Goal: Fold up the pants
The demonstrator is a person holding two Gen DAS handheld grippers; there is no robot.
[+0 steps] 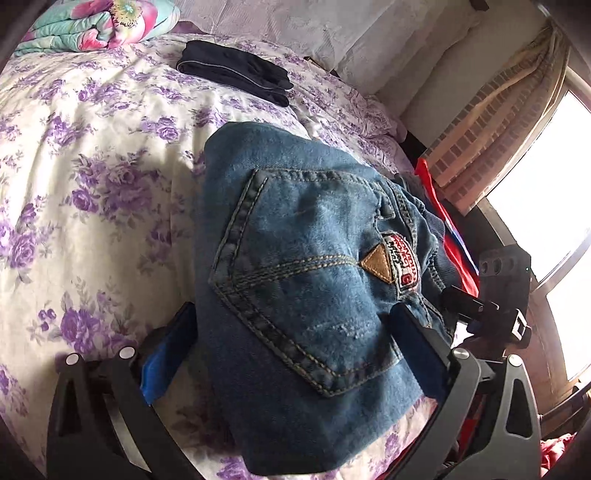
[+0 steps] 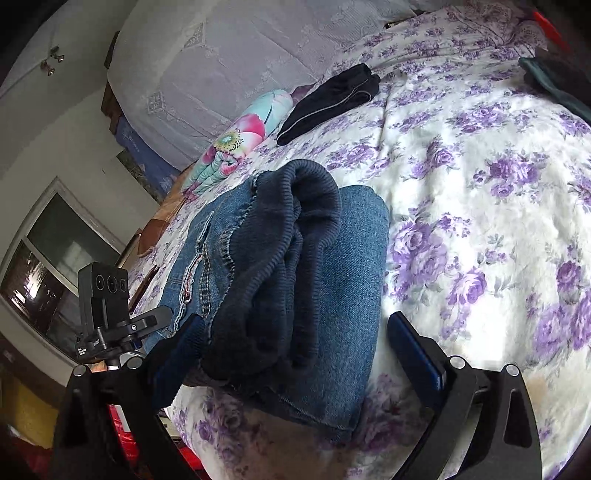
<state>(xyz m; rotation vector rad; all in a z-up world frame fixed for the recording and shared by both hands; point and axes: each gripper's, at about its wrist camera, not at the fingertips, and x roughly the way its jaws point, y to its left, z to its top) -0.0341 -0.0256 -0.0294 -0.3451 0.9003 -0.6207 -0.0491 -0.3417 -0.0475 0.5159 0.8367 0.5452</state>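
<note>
Folded blue jeans (image 1: pixel 303 280) lie on the floral bedspread (image 1: pixel 92 206), back pocket and brand label up. My left gripper (image 1: pixel 291 347) is open, its blue-padded fingers (image 1: pixel 166 362) standing on either side of the bundle. In the right wrist view the same jeans (image 2: pixel 295 280) show their dark ribbed waistband on top. My right gripper (image 2: pixel 295 343) is open and straddles the bundle from the waistband end. Whether the pads touch the cloth I cannot tell.
A folded black garment (image 1: pixel 236 72) lies further up the bed, near a rolled flowery quilt (image 1: pixel 96 26). Red cloth (image 1: pixel 443 206) and a curtained window (image 1: pixel 535 177) are beside the bed. A dark green garment (image 2: pixel 554 85) lies at the bed's far right.
</note>
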